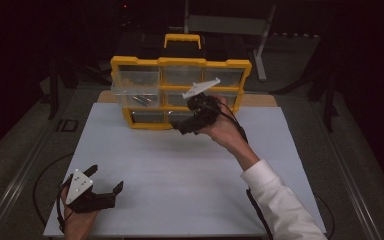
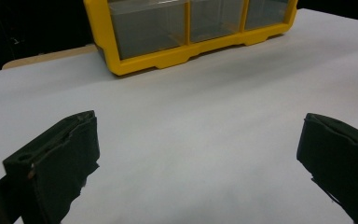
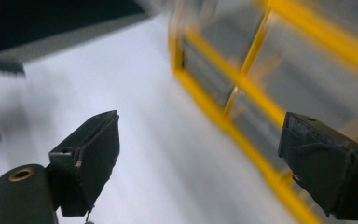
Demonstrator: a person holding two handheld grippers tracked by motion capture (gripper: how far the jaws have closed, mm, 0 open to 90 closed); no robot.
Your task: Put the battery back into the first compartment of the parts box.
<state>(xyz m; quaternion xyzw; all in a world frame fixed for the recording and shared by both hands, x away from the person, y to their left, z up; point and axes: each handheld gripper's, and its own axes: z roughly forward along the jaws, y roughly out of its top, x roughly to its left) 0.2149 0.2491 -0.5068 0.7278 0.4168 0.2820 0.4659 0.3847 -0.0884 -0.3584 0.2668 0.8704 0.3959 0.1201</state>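
A yellow drawer cabinet (image 1: 180, 62) with clear drawers stands at the far side of the white table (image 1: 180, 190). One clear drawer (image 1: 136, 92) on its left side juts forward, and small metal parts lie in it. My right gripper (image 1: 180, 127) hangs in front of the cabinet's lower middle, tilted down to the left. Its jaws are open and hold nothing, which the blurred right gripper view (image 3: 200, 135) also shows, with the cabinet's frame (image 3: 242, 126) close by. My left gripper (image 1: 106, 178) rests at the near left of the table, open and empty (image 2: 200, 135), facing the cabinet (image 2: 186, 51).
The surroundings of the table are dark. A grey metal stand (image 1: 260, 45) rises behind the cabinet. A cable (image 1: 42, 185) loops off the table's left edge by my left hand. A wooden board (image 1: 260, 100) shows under the white top at the back.
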